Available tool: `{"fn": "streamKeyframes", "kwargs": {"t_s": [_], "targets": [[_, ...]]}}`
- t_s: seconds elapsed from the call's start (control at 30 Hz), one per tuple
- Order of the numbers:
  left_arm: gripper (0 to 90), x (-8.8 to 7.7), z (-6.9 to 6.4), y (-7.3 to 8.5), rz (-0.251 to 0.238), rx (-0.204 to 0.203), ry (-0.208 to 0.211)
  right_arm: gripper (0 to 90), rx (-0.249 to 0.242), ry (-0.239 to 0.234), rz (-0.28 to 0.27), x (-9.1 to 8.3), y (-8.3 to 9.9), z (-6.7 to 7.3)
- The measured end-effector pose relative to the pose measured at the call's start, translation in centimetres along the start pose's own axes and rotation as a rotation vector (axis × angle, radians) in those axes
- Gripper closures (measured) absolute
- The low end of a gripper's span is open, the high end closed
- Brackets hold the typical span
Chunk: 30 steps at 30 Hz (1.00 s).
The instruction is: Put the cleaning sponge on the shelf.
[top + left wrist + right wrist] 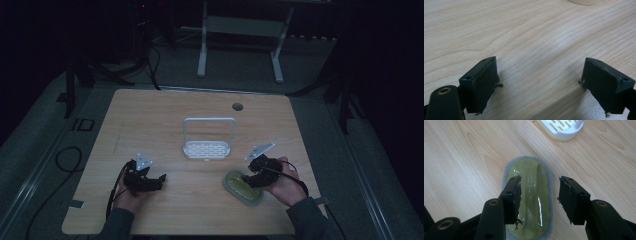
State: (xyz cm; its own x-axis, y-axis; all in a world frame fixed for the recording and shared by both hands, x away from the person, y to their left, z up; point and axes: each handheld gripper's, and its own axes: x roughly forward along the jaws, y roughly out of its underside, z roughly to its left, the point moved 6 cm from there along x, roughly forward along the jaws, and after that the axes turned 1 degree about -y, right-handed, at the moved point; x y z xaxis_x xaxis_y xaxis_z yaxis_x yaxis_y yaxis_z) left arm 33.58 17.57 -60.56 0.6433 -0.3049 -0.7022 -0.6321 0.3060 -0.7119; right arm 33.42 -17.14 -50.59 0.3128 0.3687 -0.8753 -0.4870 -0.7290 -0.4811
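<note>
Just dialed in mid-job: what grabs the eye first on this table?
The olive-green scrubber with a grey pad lies flat at the table's near right, the right hand-held gripper open astride its raised handle. Behind it, mid-table, stands a white slotted rack with a tall loop. The left hand-held gripper is open over bare wood.

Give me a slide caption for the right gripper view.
Right gripper, jaws open, straddling a green-handled scrubbing pad on the wooden table.

A: High view position?
B: Above the bench (165, 120), facing 12 o'clock and downward, distant.
A: Tool views?
B: Close to the woodgrain; the right view shares the green scrubber (531, 195) and white rack (564, 128) with the high view.
</note>
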Motion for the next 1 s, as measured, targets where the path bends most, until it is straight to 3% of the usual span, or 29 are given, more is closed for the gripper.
{"fn": "streamKeyframes", "kwargs": {"t_s": [1.0], "targets": [[13.8,0.0,0.0,0.0,-0.002,-0.001,0.0,54.4,-0.053,-0.054,0.213,1.8,-0.8,0.4]]}}
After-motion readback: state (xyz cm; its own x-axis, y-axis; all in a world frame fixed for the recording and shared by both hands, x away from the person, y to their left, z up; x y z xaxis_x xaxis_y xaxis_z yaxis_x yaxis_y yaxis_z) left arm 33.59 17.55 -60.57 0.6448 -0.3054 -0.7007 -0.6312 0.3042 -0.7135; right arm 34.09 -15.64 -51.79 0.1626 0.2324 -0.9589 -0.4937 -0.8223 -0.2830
